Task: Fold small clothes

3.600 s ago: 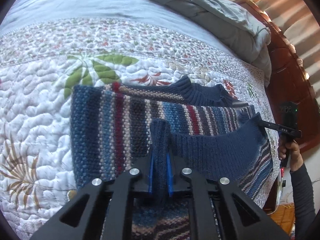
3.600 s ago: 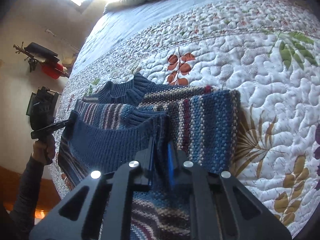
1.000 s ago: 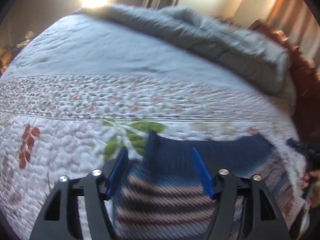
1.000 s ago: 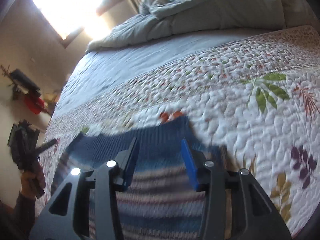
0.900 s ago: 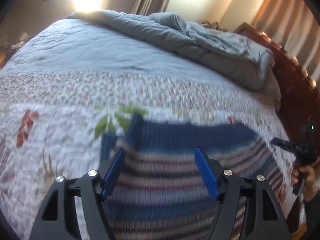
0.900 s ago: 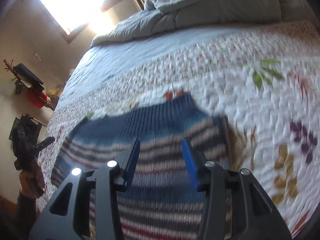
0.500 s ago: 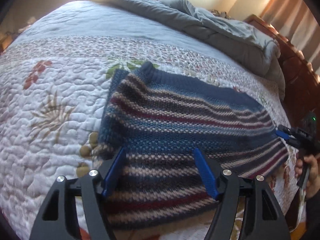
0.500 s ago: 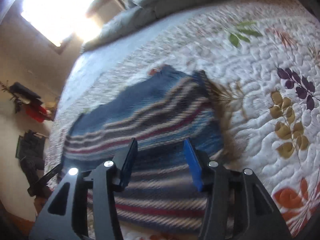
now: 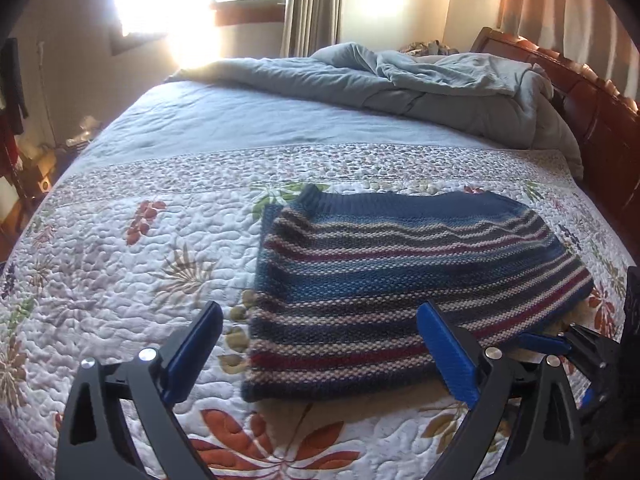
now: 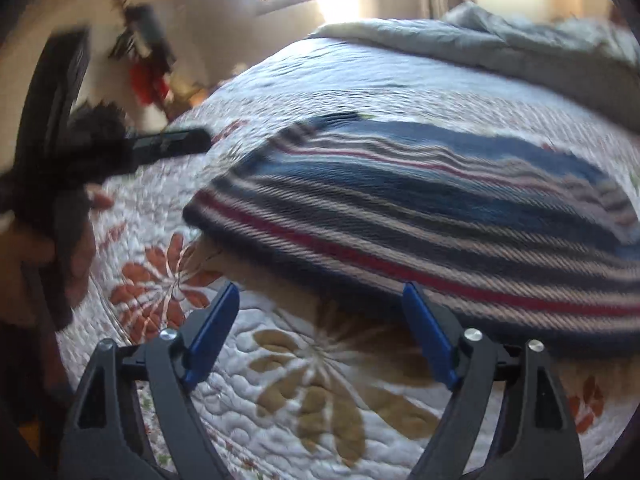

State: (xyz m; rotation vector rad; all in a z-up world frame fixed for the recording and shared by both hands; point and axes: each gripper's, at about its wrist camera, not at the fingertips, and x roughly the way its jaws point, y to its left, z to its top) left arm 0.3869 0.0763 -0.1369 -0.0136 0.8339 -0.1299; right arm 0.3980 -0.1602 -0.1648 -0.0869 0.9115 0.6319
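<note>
The left tool point(image 9: 320, 344) is held wide apart, empty, just short of the folded striped sweater point(image 9: 404, 288). The right tool point(image 10: 320, 320) is likewise spread wide beside its edge. The sweater is laid flat on a floral quilt point(image 9: 120, 248); a grey duvet point(image 9: 420, 88) is heaped behind.

**Surroundings noted from both wrist views**

I see a quilted bedspread point(image 9: 120, 248) covering the bed, white with stitched leaf and flower motifs in red, tan and green. A band of small floral print crosses it; beyond that the cover is plain pale blue. A rumpled grey duvet point(image 9: 420, 88) lies heaped along the far side. A dark wooden headboard point(image 9: 592, 100) borders the bed on the right of my left view. Behind it all I note a bright window point(image 9: 168, 4) and a hanging curtain point(image 9: 312, 4). In my right view, blurred, a red and dark object point(image 10: 148, 76) hangs on the wall; I cannot identify it.
</note>
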